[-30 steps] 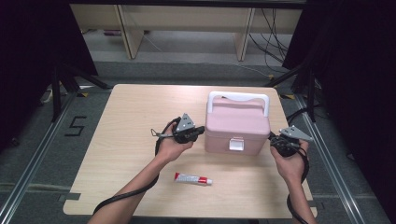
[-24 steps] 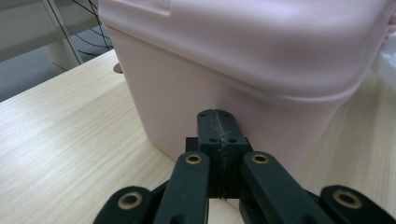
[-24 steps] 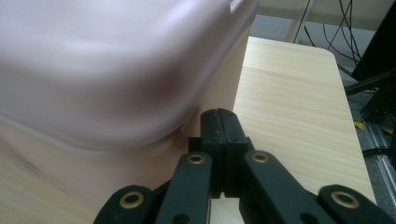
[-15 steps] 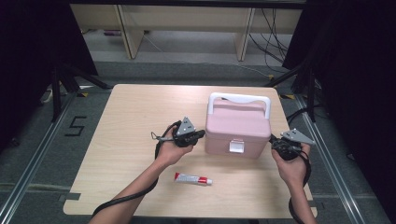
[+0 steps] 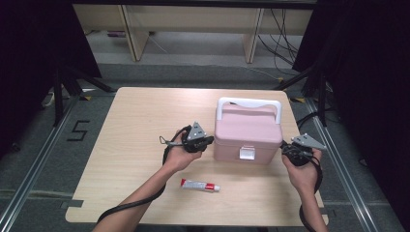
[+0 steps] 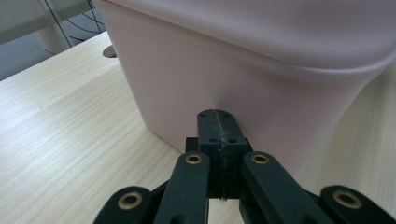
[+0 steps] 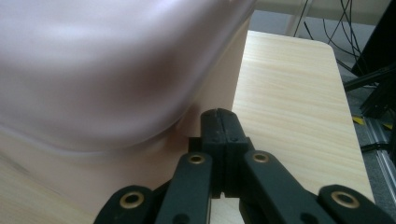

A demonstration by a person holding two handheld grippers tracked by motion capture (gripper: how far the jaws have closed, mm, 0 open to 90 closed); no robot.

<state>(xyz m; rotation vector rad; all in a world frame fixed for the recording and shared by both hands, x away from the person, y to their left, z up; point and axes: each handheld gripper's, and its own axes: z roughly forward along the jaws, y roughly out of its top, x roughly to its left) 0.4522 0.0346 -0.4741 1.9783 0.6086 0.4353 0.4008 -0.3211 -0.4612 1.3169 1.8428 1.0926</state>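
A pink lidded box point(image 5: 248, 131) with a white handle and a white front latch stands on the right half of the wooden table point(image 5: 135, 121). My left gripper point(image 5: 211, 140) is shut with nothing in it, tips against the box's left side wall point(image 6: 196, 79). On the other side my right gripper point(image 5: 285, 147) is shut and empty too, its tips at the box's right wall under the lid's rim point(image 7: 205, 93). A small white tube with a red cap end point(image 5: 200, 184) lies on the table in front of the box, between the person's forearms.
The table's right edge runs close beside the right hand. Black stand legs and cables sit on the floor around the table. A large bare stretch of tabletop lies left of the left hand.
The right hand has sunk slightly toward the table's near right corner beside the box. The left gripper has shifted very little at the box's left side. The box and tube lie as before.
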